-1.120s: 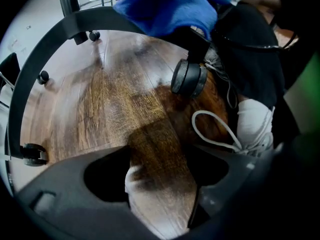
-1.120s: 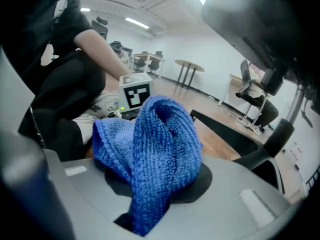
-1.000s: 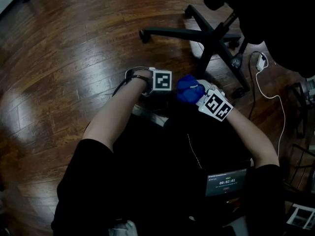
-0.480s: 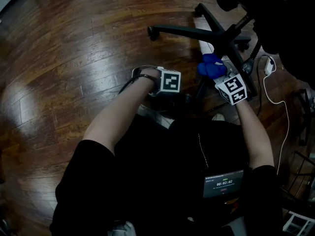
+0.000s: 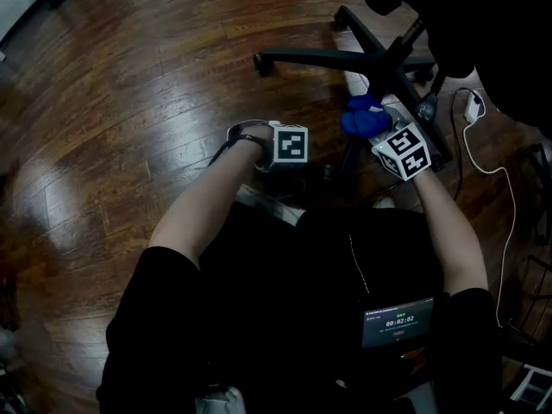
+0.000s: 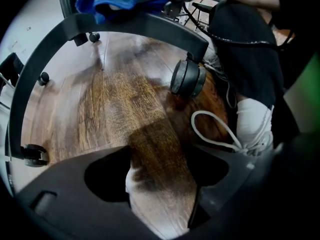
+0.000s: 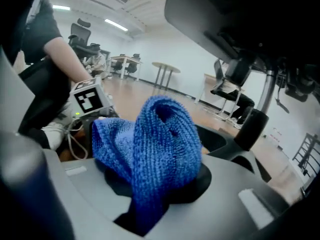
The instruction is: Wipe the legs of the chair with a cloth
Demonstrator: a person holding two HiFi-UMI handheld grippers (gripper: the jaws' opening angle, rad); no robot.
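Gripping crumpled blue knit-textured cloth (image 7: pixel 150 139), right tool (image 7: pixel 148 199), near chair leg (image 5: pixel 402 86)

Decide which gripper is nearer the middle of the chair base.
Right. The right gripper, shut on the cloth, is at a leg close to the middle of the chair base; the left gripper, open, hangs over the floor farther left.

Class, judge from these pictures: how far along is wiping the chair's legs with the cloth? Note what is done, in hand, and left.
Done: the right tongs are shut on the blue cloth. In hand: the cloth lies against one chair leg near the hub. Left: the other legs; nothing shows which have been wiped. The left tongs are open and empty.
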